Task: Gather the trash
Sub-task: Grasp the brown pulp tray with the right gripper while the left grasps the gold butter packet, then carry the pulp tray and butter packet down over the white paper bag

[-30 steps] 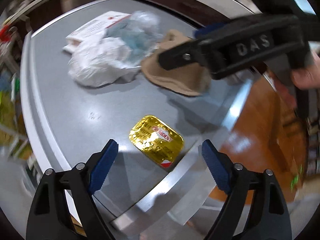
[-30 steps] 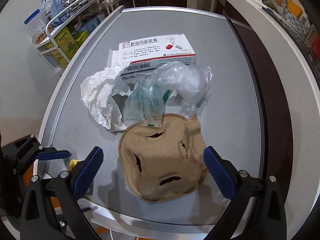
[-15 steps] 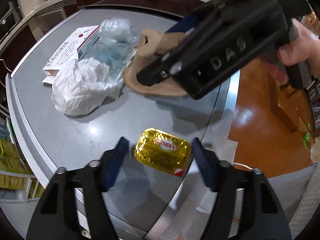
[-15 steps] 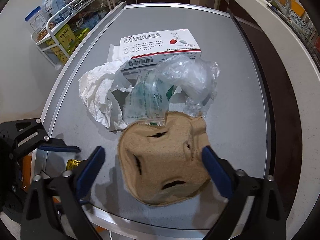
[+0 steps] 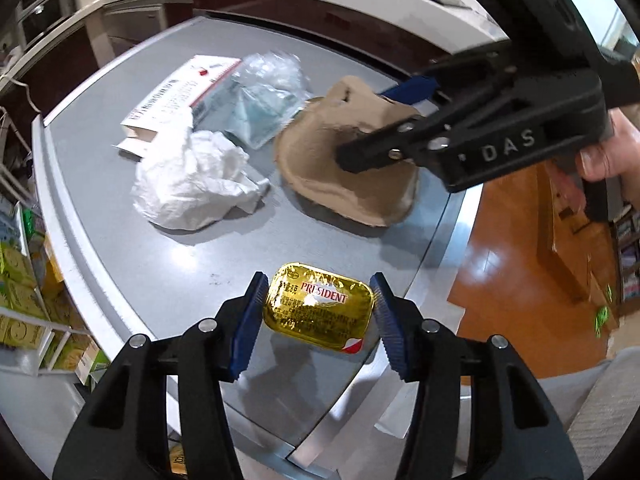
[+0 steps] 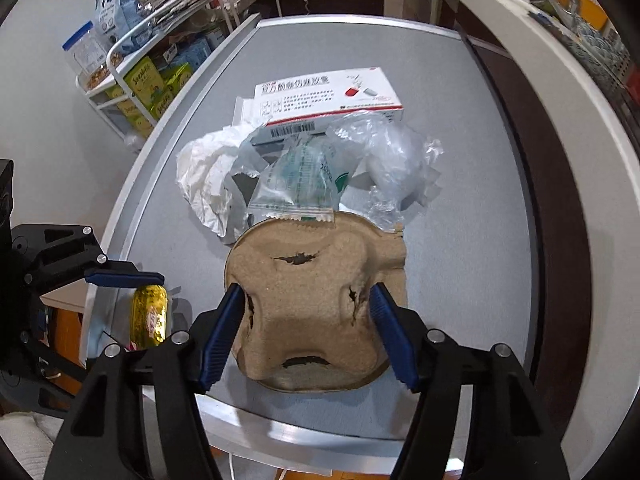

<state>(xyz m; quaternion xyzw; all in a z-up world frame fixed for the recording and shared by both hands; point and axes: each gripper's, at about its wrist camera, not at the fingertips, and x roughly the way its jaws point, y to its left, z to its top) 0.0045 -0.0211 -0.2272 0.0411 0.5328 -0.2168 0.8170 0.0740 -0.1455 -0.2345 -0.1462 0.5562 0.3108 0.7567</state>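
The left gripper [image 5: 318, 308] is closed on the gold butter packet [image 5: 318, 310] at the near edge of the grey table [image 5: 120, 248]. The right gripper [image 6: 306, 320] presses both blue pads on the brown pulp tray [image 6: 316, 304], just behind the packet. Beyond the tray lie a crumpled tissue [image 5: 192, 184], clear wrappers [image 6: 384, 160] and a medicine box [image 6: 328, 96], touching each other.

The medicine box [image 6: 328, 96] is partly covered by crumpled clear plastic [image 6: 396, 160] and a sachet [image 6: 300, 188], its small print unreadable. From the right wrist, the gold butter portion [image 6: 150, 316] shows only edge-on, part hidden behind the left gripper [image 6: 120, 280]. The shelf cartons [image 5: 16, 292] are cut off at the edge.
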